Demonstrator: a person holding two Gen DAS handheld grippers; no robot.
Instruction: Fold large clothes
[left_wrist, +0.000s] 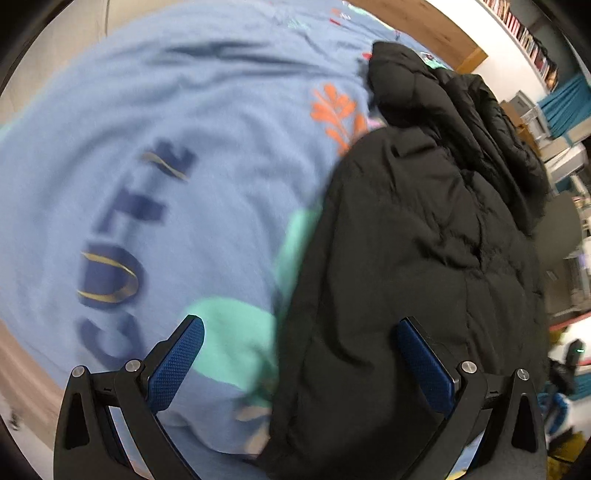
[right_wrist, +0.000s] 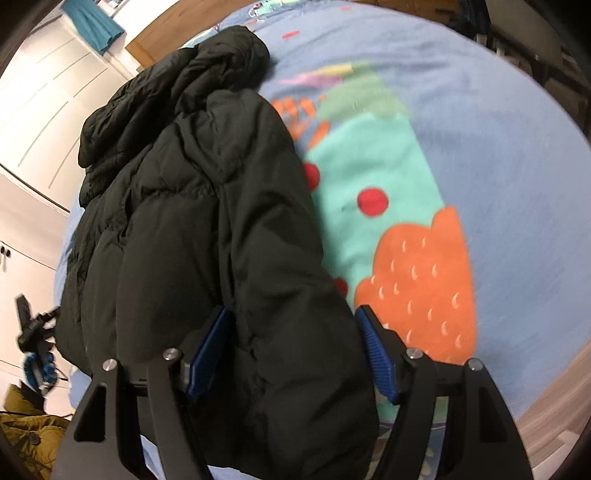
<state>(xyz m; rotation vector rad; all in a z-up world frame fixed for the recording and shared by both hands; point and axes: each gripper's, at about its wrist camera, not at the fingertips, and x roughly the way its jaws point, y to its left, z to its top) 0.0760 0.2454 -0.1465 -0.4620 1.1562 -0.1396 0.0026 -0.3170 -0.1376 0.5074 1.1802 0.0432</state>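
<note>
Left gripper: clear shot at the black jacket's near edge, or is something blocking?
Probably yes. The left gripper is open and nothing lies between its fingers and the jacket. The jacket's edge runs between them over the blue bedspread. Blur makes contact hard to judge.

**Bed w/ blue cover, black jacket on top**

Bed (left_wrist: 184, 110) covered by light-blue printed spread (right_wrist: 498, 155). Print: dark-blue "CUTE" lettering w/ gold streaks, mint-green patches, orange scalloped shape w/ pale flecks, red dots, orange leaf sprigs. Spread lies fairly flat, few shallow wrinkles. Wooden headboard (left_wrist: 424, 26) at far end. Black puffer jacket (right_wrist: 192, 229) lies directly on spread, lengthwise, bunched and heaped toward headboard end, covering part of green/orange print. Rest of spread bare.
</note>
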